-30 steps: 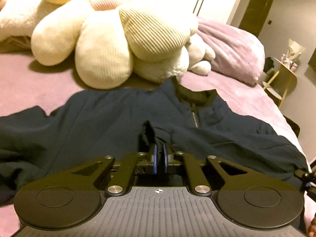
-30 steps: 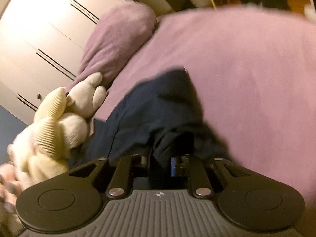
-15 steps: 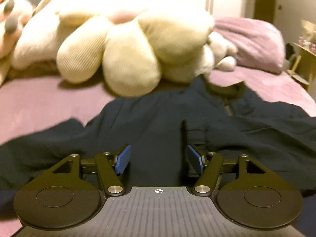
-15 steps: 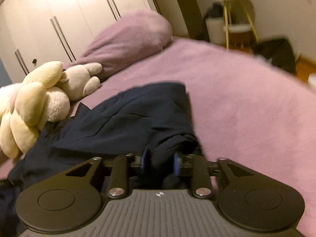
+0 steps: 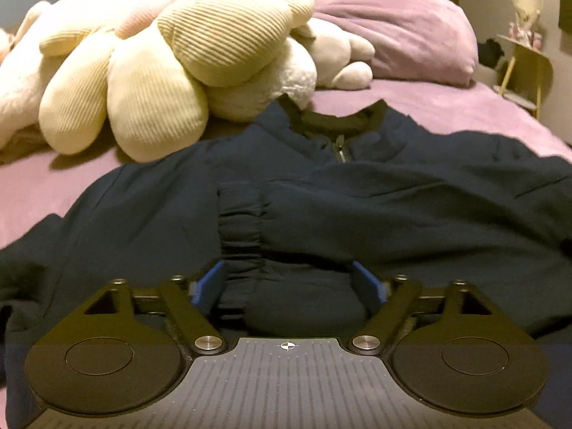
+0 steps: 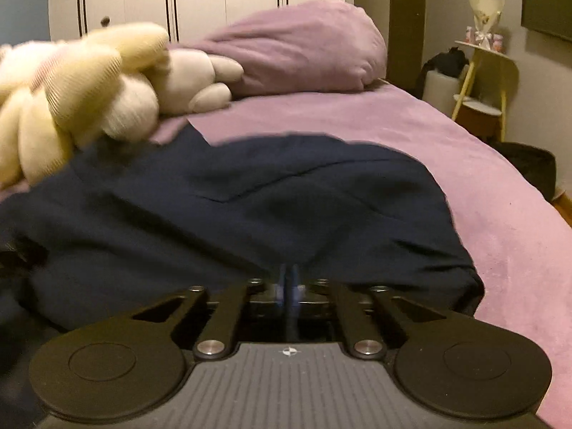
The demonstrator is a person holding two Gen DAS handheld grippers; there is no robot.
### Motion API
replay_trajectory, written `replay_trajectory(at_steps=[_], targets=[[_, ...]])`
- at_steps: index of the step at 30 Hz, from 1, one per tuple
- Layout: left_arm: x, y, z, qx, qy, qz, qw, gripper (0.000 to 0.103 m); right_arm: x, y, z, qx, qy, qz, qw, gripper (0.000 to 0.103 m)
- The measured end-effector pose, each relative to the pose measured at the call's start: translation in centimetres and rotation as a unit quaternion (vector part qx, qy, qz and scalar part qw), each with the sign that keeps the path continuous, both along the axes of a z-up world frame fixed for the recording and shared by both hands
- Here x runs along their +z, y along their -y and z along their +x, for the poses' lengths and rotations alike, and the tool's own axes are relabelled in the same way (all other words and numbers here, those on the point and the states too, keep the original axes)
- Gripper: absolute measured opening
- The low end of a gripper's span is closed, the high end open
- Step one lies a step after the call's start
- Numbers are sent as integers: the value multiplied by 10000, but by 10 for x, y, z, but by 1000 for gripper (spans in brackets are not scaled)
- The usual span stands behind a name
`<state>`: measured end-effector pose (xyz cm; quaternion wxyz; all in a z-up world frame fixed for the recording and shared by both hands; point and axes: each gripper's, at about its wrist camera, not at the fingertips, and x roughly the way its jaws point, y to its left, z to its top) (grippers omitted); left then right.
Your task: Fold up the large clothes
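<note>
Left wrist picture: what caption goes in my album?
Open hand-held gripper over dark navy zip-up jacket on purple bed.

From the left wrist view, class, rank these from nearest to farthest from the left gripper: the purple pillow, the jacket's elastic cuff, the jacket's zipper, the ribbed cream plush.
1. Elastic cuff: right at the left gripper, between its opening jaws.
2. Zipper: straight ahead, below the collar.
3. Ribbed cream plush: beyond, to the left.
4. Purple pillow: farthest, back right.
</note>
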<state>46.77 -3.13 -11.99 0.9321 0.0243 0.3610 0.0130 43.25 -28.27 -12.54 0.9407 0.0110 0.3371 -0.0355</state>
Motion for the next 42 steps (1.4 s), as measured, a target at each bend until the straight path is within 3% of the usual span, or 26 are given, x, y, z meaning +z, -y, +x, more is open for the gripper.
replay_trajectory(at_steps=[4,9,12,23,27,30,33,34,37,40,42], targets=[[-6,-18,-1,192,-128,-572,9981,95,-6,12,4,-111,154,-180,9997,0],[2,-25,-15,206,-177,-677,9973,94,2,3,0,-144,37,-403,9991,0],[0,-31,-17,159,-203,-785,9966,97,18,-1,-25,-47,199,-213,9996,0],[-5,-30,-8,227,-357,-624,9972,103,-6,1,-22,79,-12,-538,9985,0],[6,-43,-9,168,-667,-849,9940,103,-4,3,-23,180,-46,-528,9984,0],[18,-61,-23,367,-674,-1040,9916,103,6,7,-23,337,-235,-476,9980,0],[29,-84,-54,343,-558,-1218,9904,103,24,9,-35,11,-249,-383,9990,0],[30,-96,-71,308,-494,-1347,9892,103,30,9,-42,-109,-201,-371,9990,5],[26,-144,-128,488,-324,-1738,9830,103,49,16,-79,-258,-16,465,9986,22],[22,-203,-174,1083,-268,-2025,9729,103,53,15,-120,-25,-53,1505,9886,24],[18,-251,-200,1777,-158,-2228,9584,103,47,5,-143,114,-217,1833,9828,24]])
